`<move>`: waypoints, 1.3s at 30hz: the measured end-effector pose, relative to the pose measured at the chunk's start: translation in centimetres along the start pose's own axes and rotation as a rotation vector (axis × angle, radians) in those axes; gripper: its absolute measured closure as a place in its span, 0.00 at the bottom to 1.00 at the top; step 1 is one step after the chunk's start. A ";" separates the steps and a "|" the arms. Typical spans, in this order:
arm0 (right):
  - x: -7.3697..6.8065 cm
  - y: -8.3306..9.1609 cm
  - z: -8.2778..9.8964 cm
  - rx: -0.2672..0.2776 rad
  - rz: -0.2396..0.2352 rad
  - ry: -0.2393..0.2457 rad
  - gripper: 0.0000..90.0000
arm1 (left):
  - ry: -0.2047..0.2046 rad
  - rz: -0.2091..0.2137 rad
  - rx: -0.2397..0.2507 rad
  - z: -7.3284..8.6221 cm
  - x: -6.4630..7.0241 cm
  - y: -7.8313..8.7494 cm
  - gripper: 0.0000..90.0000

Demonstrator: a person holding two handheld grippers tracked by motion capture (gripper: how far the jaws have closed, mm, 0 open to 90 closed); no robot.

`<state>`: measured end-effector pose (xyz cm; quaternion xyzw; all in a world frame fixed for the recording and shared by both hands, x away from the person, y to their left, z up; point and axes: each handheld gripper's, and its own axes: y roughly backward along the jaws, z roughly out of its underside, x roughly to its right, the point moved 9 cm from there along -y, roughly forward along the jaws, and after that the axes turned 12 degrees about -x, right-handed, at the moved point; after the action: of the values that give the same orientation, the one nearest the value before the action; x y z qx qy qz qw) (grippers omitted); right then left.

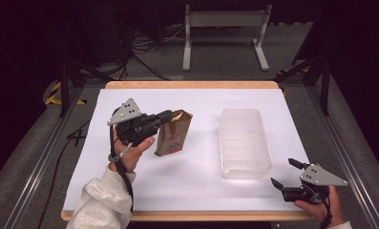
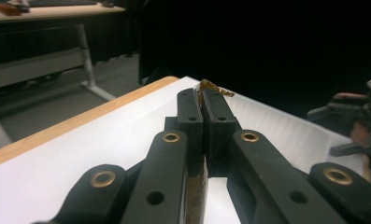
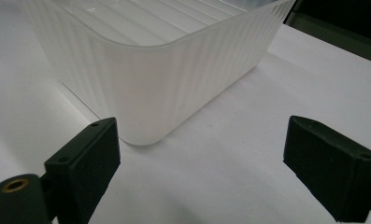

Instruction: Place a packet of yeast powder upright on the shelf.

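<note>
High view first: my left claw (image 1: 170, 114) is raised over the left half of the table (image 1: 196, 191), its jaws pressed together on the top edge of a brown paper bag (image 1: 173, 135). The bag stands upright, its crumpled open top tilted slightly, with a red and blue mark low on its front face. My left hand (image 1: 132, 150) grips the claw's body from below, a pale sleeve (image 1: 101, 202) behind it, and the grey three-cornered plate (image 1: 126, 112) sits on top.

Left gripper view confirms the hold: the two black jaws meet almost flat, with a thin strip of brown paper (image 2: 211, 87) pinched between them and a torn corner sticking out past the tips.

To the right of the bag, well apart from it, a translucent white plastic bin (image 1: 244, 143) lies lengthwise on the white table cover, its ribbed inside bare.

My right claw (image 1: 283, 172) rests low near the table's front right corner, just off the near end of the bin, held in my right hand (image 1: 321, 202). Its jaws stand wide apart with nothing between them. Right gripper view looks across the white surface at the bin's rounded near wall (image 3: 164, 88), one jaw to each side of the frame.
</note>
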<state>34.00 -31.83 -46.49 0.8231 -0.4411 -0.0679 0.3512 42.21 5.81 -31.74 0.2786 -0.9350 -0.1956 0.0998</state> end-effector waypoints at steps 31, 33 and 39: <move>0.1 0.0 0.5 -0.006 -0.003 -0.009 0.12 | -0.124 0.130 -0.005 -5.8 5.4 -7.4 0.97; 0.1 0.0 0.5 -0.004 -0.002 -0.003 0.12 | -0.130 0.140 0.002 -6.0 5.8 -7.8 0.97; 0.1 -0.2 0.6 -0.015 0.000 0.002 0.12 | -0.131 0.156 0.014 -6.2 6.5 -9.3 0.97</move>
<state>33.96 -32.16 -47.01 0.8206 -0.4403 -0.0701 0.3576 43.17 -6.92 -29.55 0.1925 -0.9597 -0.1983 0.0515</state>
